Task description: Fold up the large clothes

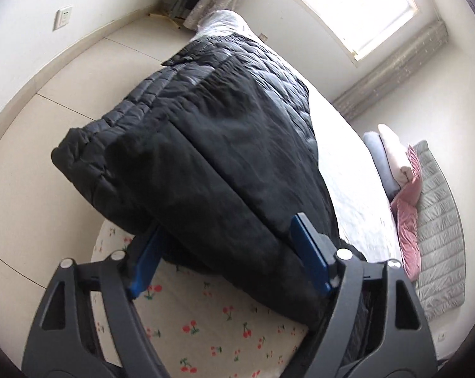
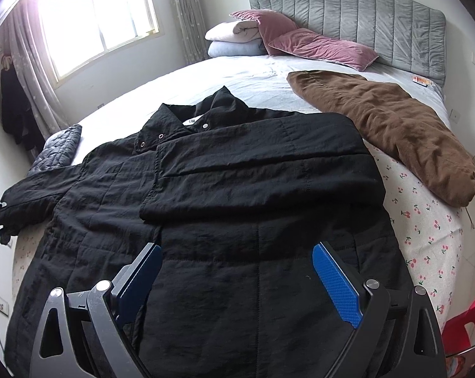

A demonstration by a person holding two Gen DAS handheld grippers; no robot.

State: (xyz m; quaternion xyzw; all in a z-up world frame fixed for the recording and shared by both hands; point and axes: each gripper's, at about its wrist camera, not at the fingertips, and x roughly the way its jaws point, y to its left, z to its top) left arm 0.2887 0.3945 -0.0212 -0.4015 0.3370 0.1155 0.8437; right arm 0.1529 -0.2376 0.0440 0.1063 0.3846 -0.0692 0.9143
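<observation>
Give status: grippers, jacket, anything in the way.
Left gripper fingers around the black jacket sleeve end. Right gripper open above jacket body. One sleeve folded across chest. Brown garment lies apart.

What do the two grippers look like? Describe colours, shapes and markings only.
Both match. The left gripper and right gripper have dark grey frames with triangular cut-outs and silver pivot pins. The fingers carry flat blue pads, textured on the right. No cables or markings visible.
</observation>
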